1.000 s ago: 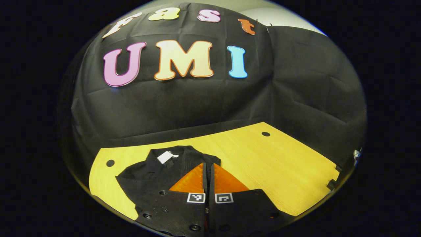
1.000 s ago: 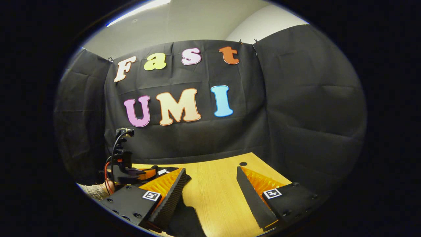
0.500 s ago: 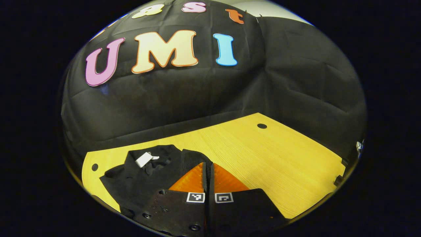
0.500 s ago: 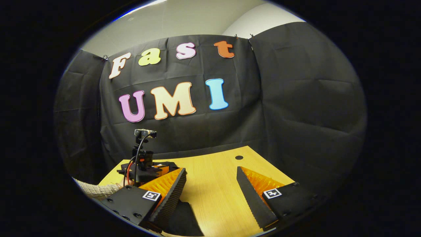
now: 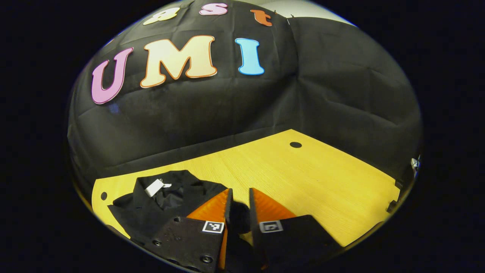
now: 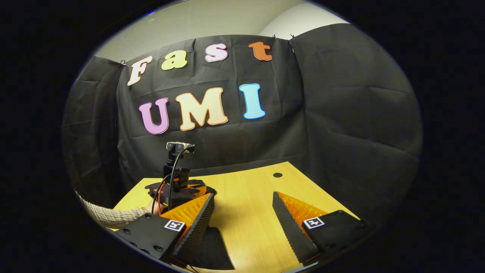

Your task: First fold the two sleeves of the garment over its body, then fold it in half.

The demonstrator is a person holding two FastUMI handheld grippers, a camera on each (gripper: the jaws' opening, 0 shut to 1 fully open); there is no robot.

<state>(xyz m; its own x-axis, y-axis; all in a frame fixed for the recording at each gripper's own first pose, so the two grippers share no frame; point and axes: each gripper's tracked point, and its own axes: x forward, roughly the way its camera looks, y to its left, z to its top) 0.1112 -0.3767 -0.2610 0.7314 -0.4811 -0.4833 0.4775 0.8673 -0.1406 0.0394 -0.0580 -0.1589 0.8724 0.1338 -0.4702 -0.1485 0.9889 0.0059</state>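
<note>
- Left gripper (image 5: 239,199), fingers slightly parted, hovers over a black garment (image 5: 151,208) on the wooden table (image 5: 303,178); fabric contact unclear.
- Right gripper (image 6: 242,212) gapes wide, empty, near the garment's edge.

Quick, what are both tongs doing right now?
Left tongs: open a little, dark cloth of the garment in the gap, not pinched.
Right tongs: wide open, holding nothing, over the table.
</note>
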